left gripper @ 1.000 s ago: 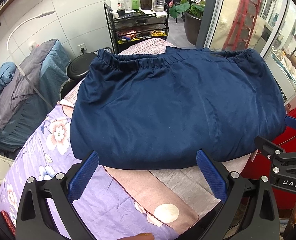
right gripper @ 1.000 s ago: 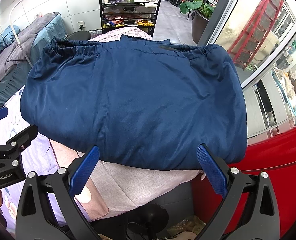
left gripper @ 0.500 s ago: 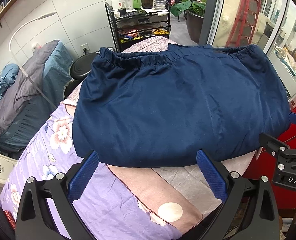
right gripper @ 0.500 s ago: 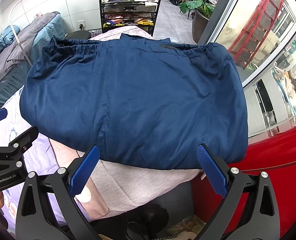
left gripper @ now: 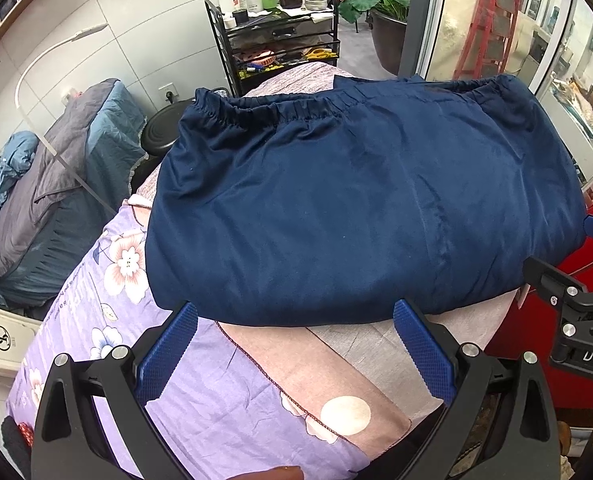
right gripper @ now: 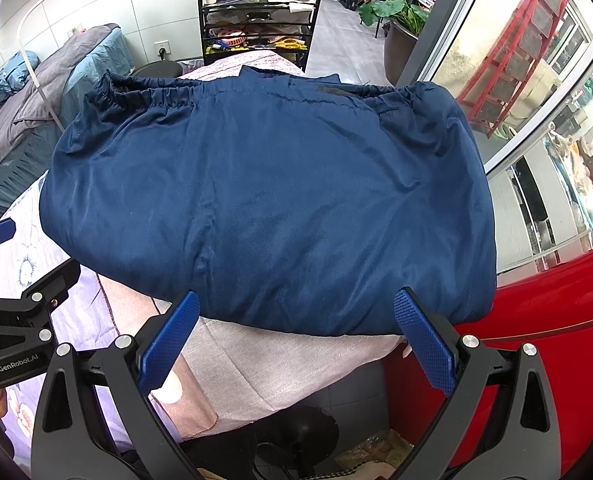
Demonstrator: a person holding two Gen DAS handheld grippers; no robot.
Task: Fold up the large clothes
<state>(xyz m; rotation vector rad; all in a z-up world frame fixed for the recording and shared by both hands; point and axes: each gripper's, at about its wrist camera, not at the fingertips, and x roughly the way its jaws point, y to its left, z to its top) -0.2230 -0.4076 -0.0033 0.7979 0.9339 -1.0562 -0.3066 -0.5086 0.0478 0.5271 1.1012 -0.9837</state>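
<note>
A large navy blue garment with an elastic waistband at its far edge lies folded on a table covered with floral and pink sheets. It also shows in the right wrist view. My left gripper is open and empty, just short of the garment's near edge. My right gripper is open and empty at the near edge, toward the garment's right side. Each gripper shows at the edge of the other's view.
A black cart with bottles stands behind the table. A grey and blue bedding pile lies at the left. A red surface and glass wall are at the right. A black stool is beyond the table.
Both grippers have drawn back slightly from the garment and stay open. The garment has not moved.
</note>
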